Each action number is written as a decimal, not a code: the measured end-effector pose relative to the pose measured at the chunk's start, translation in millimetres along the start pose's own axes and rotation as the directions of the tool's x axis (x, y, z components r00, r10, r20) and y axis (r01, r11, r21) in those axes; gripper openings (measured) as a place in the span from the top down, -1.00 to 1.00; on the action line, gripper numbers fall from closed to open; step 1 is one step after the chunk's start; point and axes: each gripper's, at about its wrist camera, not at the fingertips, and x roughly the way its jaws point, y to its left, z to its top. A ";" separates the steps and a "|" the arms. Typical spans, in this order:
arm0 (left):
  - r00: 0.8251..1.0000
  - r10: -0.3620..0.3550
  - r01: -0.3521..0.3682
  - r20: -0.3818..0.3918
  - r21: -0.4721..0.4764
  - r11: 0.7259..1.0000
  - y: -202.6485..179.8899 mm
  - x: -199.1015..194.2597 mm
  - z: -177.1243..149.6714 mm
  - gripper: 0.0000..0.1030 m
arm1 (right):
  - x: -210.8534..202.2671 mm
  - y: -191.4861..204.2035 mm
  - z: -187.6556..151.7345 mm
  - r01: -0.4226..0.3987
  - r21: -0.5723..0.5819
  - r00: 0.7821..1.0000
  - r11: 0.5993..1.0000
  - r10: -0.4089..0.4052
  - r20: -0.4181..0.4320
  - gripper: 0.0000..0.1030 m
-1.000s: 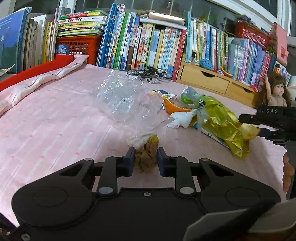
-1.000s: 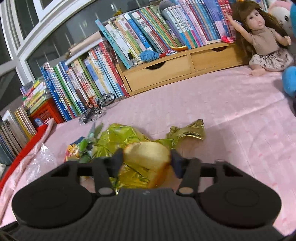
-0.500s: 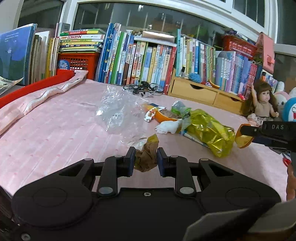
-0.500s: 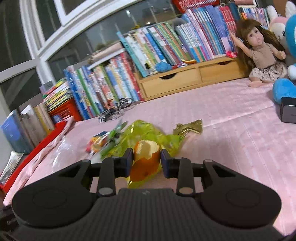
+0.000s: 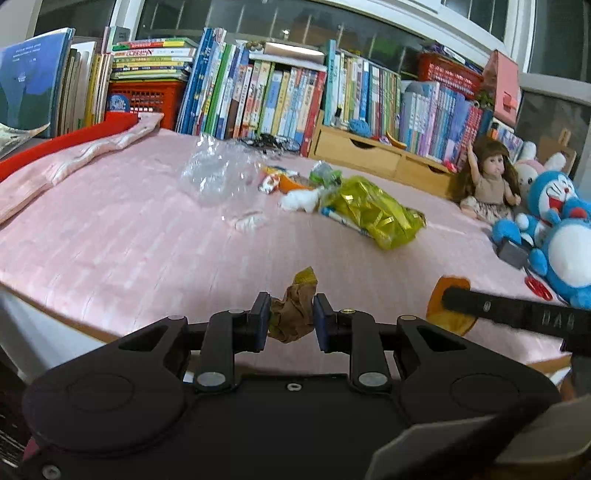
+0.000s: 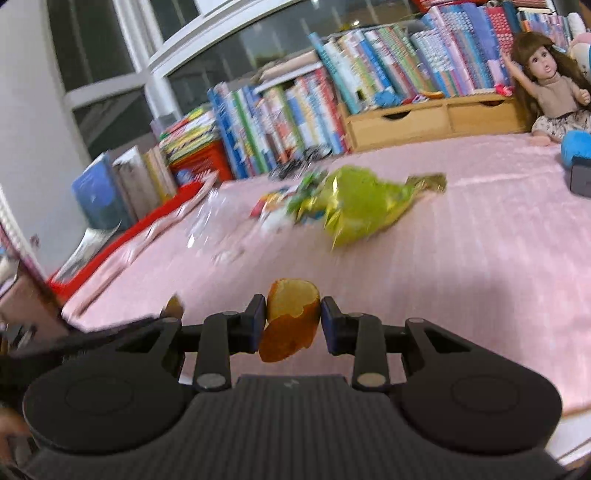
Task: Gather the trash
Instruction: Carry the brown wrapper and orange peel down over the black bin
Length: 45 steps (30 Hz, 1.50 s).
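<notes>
Bed [image 5: 122, 236] under a pink striped cover carries the remaining litter: a clear plastic bag [image 5: 218, 173], a crumpled yellow-green foil bag [image 5: 373, 214], a white tissue [image 5: 299, 199] and small snack packets [image 5: 273, 179], all well apart from both grippers. Compared with one second ago, both grippers have risen and drawn back from the pile toward the near edge of the bed, each carrying its item. Left gripper [image 5: 288, 317]: jaws clamped on a crumpled brown wrapper [image 5: 293, 310], held clear of the cover. Right gripper [image 6: 293, 321]: jaws clamped on an orange peel [image 6: 290, 317], likewise lifted. This indicates two pieces are collected and now in transit; no bin shows in either view, so the drop point cannot be told. Along the far edge stand rows of books [image 5: 266, 96], a wooden drawer unit [image 5: 384, 162], a doll [image 5: 487, 184] and a blue plush toy [image 5: 557, 229], below a dark window [image 5: 295, 22].
</notes>
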 end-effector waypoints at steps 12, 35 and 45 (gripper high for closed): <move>0.996 -0.016 0.020 -0.091 0.051 0.998 -3.6 -20.3 -34.9 0.55 | -20.1 19.7 -49.4 -0.019 -0.050 0.998 0.999 0.016 -0.061 0.28; 0.928 -0.020 0.035 -0.372 0.033 0.999 16.5 5.3 -100.2 0.54 | -6.1 12.1 -115.7 0.030 0.001 0.967 1.000 -0.029 -0.254 0.25; 0.847 -0.034 0.047 -0.531 0.010 0.999 18.3 39.6 -124.9 0.54 | 14.4 11.5 -137.7 0.052 -0.007 0.921 0.999 -0.050 -0.387 0.21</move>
